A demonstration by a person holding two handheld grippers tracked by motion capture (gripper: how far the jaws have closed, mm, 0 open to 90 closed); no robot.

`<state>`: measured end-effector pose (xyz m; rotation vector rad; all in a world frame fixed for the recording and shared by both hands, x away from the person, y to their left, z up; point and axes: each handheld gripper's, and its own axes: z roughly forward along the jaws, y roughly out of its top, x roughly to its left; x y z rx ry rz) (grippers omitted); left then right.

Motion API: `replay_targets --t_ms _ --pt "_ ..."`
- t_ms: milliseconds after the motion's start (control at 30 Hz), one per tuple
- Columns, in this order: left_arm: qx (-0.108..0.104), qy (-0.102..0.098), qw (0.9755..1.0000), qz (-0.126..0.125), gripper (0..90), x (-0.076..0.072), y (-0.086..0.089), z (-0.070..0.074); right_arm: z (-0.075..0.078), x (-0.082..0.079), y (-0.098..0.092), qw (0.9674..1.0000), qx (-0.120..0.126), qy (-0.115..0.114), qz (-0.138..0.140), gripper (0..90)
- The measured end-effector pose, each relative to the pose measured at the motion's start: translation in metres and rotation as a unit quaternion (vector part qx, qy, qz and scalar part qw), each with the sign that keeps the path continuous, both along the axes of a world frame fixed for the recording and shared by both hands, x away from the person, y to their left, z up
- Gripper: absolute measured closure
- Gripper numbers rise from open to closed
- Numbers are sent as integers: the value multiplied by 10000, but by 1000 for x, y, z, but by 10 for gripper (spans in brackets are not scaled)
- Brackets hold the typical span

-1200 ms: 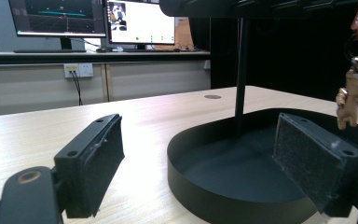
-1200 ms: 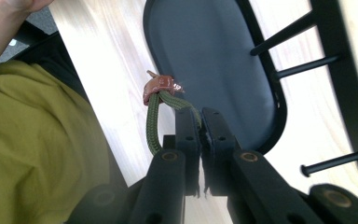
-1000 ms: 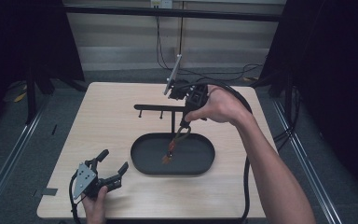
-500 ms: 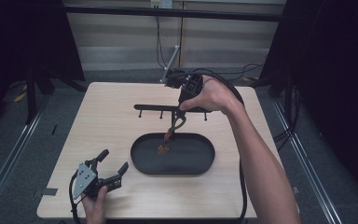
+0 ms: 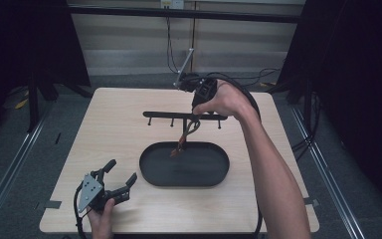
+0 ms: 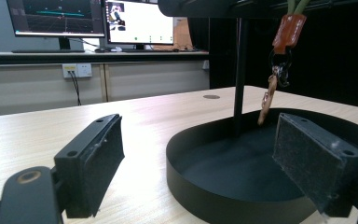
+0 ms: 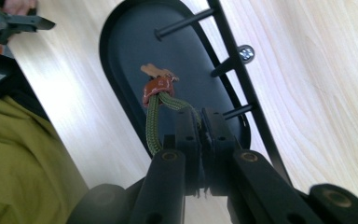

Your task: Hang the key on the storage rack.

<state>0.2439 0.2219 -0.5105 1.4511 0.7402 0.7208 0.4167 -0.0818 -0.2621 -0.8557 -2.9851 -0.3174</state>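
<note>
A keychain hangs over the black oval tray (image 5: 201, 169): a green cord loop (image 7: 153, 122), a brown leather tag (image 7: 157, 87) and a small key (image 5: 177, 150). My right gripper (image 5: 194, 122) points down beside the black peg rack (image 5: 166, 115), shut on the cord loop. In the right gripper view the two jaws stand pressed together on the cord, with the rack's bar (image 7: 242, 74) and pegs just to the right. My left gripper (image 5: 122, 170) rests open near the table's front left corner, its pads (image 6: 93, 161) wide apart, facing the tray (image 6: 223, 200) and the hanging keychain (image 6: 279, 51).
The rack's post (image 6: 239, 70) rises from the far side of the tray. The light wooden table (image 5: 109, 129) has bare room to the left and right of the tray. Monitors (image 6: 93, 18) stand on a bench beyond. The right gripper's cable (image 5: 251, 104) loops behind the right hand.
The right hand has carried the keychain from over the tray's middle toward the far side, up against the rack. The left gripper has stayed where it was.
</note>
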Motion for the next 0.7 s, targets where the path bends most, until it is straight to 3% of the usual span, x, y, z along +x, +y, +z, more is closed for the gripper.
replay_targets --t_ms 133,700 --pt "8 -6 10000 -2 157 0 0 0 -6 2 -2 10000 -43 68 -3 858" --pt "-4 -2 10000 -17 157 0 0 0 -17 11 -4 9997 56 -165 -169 853"
